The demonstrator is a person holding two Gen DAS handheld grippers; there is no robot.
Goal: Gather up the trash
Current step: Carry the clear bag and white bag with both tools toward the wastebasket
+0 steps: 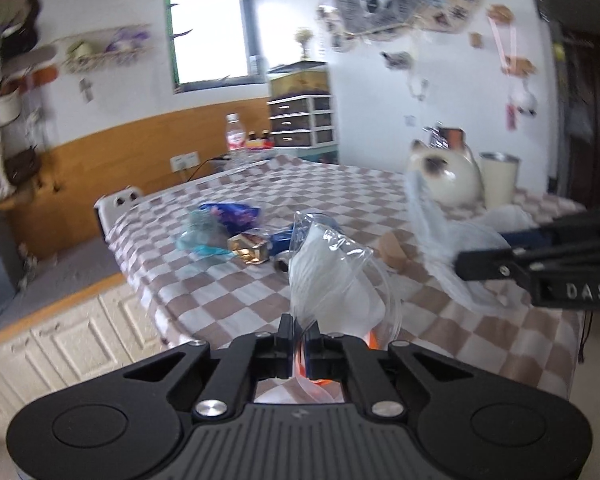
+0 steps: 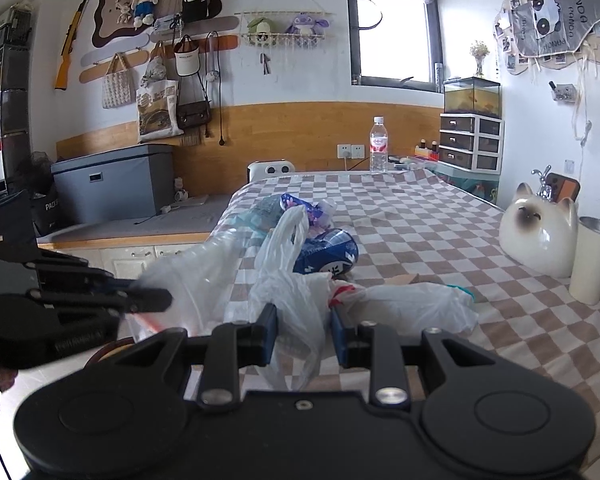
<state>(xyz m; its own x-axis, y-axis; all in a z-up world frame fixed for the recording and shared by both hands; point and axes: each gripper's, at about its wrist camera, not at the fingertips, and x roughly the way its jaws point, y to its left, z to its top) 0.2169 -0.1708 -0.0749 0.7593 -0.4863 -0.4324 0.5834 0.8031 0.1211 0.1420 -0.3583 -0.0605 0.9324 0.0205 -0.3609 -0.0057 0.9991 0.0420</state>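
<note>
Left claw (image 1: 299, 330) clenched on clear wrapper (image 1: 328, 272) at lower centre, right claw (image 2: 304, 326) gripping white bag (image 2: 290, 300) over checkered worktop (image 2: 440, 232), blue can (image 2: 328, 252) and more trash mid-frame behind.

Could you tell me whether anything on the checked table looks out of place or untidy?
Yes: crumpled blue wrappers, a dented blue can lying on its side and a small gold box lie strewn across the checked tablecloth, unlike the upright white cat-shaped ornament and cream cup.
</note>
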